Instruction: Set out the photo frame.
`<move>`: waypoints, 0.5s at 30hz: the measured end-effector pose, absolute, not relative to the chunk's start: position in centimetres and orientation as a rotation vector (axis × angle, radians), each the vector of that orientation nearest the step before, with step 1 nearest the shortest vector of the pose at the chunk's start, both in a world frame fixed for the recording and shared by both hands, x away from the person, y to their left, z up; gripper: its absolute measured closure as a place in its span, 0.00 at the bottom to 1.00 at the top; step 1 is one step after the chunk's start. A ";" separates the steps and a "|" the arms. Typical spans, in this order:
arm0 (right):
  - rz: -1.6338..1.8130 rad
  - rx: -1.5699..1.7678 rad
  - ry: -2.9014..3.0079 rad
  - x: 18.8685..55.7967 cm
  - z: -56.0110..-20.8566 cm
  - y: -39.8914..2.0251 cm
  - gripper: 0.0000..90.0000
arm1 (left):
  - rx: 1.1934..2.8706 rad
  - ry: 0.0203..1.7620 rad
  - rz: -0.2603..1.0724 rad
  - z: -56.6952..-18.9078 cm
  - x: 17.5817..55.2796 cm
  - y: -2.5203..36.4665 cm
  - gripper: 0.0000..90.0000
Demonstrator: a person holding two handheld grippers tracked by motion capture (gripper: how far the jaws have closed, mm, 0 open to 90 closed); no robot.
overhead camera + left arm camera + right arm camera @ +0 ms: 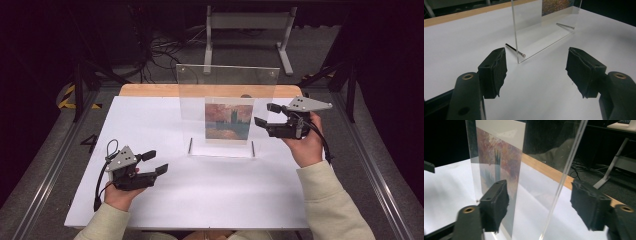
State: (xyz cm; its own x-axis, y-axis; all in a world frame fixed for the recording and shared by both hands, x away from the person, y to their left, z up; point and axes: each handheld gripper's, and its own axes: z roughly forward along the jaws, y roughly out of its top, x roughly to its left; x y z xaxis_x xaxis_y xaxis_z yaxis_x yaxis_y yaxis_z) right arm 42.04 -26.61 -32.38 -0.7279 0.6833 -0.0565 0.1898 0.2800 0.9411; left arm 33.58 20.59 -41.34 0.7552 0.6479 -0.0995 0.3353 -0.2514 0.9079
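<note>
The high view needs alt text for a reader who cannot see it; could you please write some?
A clear acrylic stand holding a painted picture stands upright on a white table. The right gripper is open beside its right edge; the left gripper rests open at front left.

The stand [227, 87] is made of clear, glossy acrylic, and thin polished metal pins [515, 50] are seen at its base. A matt printed paper picture [228, 120] is shown behind the pane. The surface [200, 190] is finished in smooth matt white with a wooden edge [150, 90], and each gripper is faced with rough black rubbery pads [499, 70].
</note>
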 end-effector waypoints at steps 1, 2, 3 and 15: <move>1.452 0.781 2.099 41.7 -32.3 -26.8 0.28 | 1.863 0.759 0.361 -41.3 33.5 20.8 0.37; 1.449 0.777 2.096 41.3 -32.1 -27.1 0.26 | 1.862 0.759 0.366 -41.3 33.5 20.9 0.37; 1.445 0.773 2.095 40.9 -32.0 -27.3 0.25 | 1.862 0.759 0.368 -41.3 33.4 21.0 0.37; 1.425 0.777 2.130 36.6 -31.2 -30.4 0.20 | 1.857 0.786 0.397 -41.3 32.7 22.7 0.36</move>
